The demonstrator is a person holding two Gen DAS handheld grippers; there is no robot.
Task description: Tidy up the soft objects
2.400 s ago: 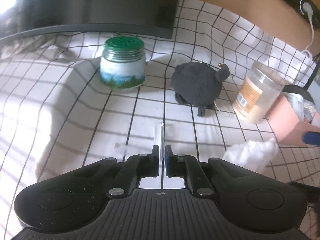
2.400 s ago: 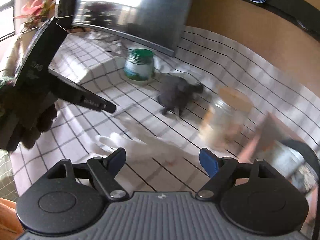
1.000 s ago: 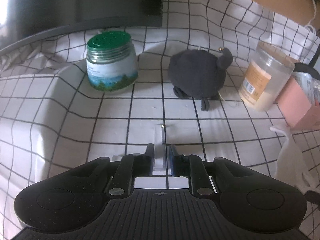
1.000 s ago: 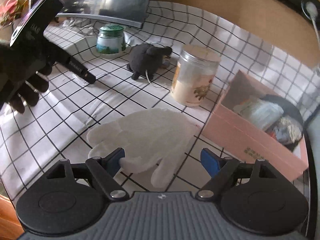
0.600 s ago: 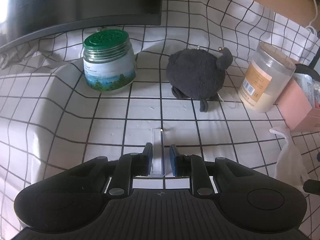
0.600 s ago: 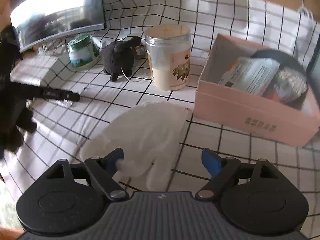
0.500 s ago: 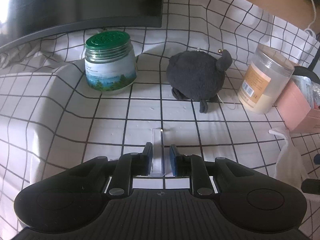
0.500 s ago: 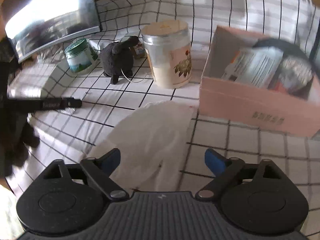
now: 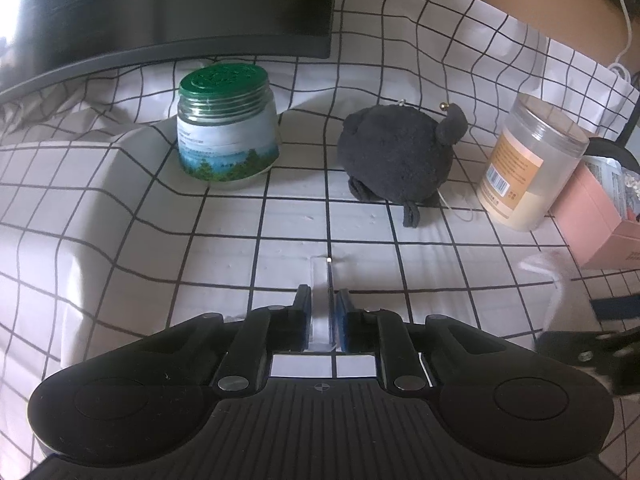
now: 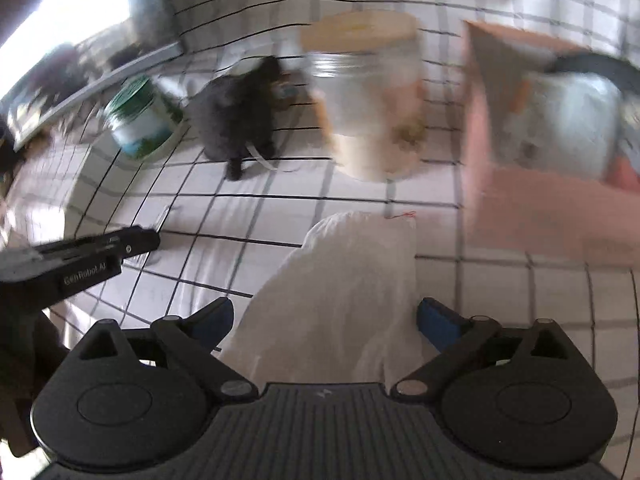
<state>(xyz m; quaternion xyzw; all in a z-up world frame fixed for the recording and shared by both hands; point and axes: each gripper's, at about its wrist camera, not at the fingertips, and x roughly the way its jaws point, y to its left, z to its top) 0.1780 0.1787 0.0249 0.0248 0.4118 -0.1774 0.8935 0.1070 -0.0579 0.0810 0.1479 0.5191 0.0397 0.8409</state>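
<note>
- Left gripper (image 9: 322, 322), pointing down at the checked tablecloth (image 9: 120, 264), has its jaws clamped on a small clear plastic piece (image 9: 320, 300) that juts forward from between the blue pads (image 9: 343, 320); its tip lies low over the cloth.
- Right gripper (image 10: 325, 322) hangs over a white glove (image 10: 340, 280), jaws opening wide; the glove lies flat on the cloth between the blue pads (image 10: 434, 322), which do not press on it.
- Seen from the right wrist, the glove's cuff end points toward a pink box (image 10: 520, 208), which stands just beside it and holds packets and a dark rounded item; that view is blurred.
- From the left wrist, the glove (image 9: 560, 288) shows only as a pale shape at the right edge, with part of the right gripper (image 9: 588, 344) below it.
- Dark grey plush toy (image 9: 400, 160) sits on the cloth between a green-lidded jar (image 9: 226, 128) and a clear tub (image 9: 532, 164) with an orange label and pale contents; its small legs and a pale cord trail toward the camera.
- Pink box (image 9: 600, 220) stands just beyond the tub, at the right.
- Behind the jar rises a dark monitor (image 9: 160, 8), its lower edge close to the rumpled cloth.
- White cable (image 9: 624, 32) runs down the brown wall at upper right.
</note>
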